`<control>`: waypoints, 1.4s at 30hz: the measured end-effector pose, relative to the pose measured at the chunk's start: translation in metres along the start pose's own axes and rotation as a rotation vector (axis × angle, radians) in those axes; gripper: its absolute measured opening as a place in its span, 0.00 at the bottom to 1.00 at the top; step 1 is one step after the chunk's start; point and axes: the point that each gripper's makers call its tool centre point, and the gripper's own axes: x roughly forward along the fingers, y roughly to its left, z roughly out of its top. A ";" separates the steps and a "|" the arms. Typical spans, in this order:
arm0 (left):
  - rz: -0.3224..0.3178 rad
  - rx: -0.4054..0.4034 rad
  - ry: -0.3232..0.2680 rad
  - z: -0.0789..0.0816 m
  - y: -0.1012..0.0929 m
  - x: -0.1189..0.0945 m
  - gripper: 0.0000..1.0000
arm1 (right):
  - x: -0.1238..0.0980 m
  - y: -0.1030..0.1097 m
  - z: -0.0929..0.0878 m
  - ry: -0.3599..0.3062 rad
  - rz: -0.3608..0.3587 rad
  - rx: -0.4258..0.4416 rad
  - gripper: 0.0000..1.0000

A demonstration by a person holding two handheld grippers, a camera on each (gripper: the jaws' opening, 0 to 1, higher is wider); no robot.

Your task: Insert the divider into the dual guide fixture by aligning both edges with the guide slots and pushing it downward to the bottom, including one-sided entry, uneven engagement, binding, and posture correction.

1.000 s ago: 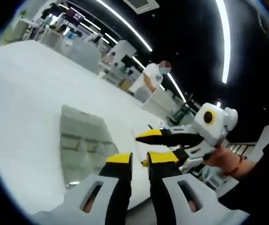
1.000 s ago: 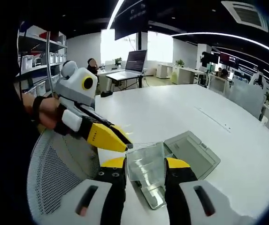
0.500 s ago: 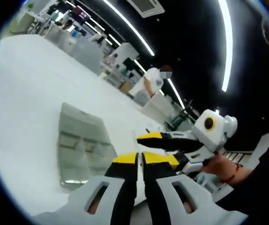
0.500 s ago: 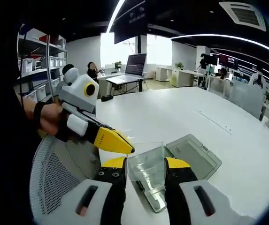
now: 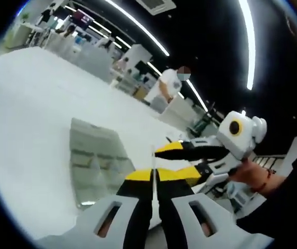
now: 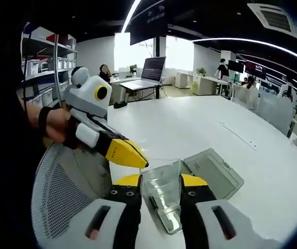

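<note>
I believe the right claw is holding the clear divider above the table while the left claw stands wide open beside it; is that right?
Not quite: the left claw is shut, its jaws pinching the divider's thin edge, as the left gripper view shows. The right claw does hold the clear divider above the table.

White claws (image 6: 158,182) with yellow-and-black tips; black sleeves, a black wristband (image 6: 43,123).

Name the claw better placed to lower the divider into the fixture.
Right. The right claw grips the divider across its width, with the fixture lying just beyond. The left claw pinches just its upper corner from the side.
</note>
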 end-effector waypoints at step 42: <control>0.016 0.721 0.361 -0.043 0.003 -0.007 0.00 | 0.016 0.030 -0.025 0.201 0.205 -0.282 0.11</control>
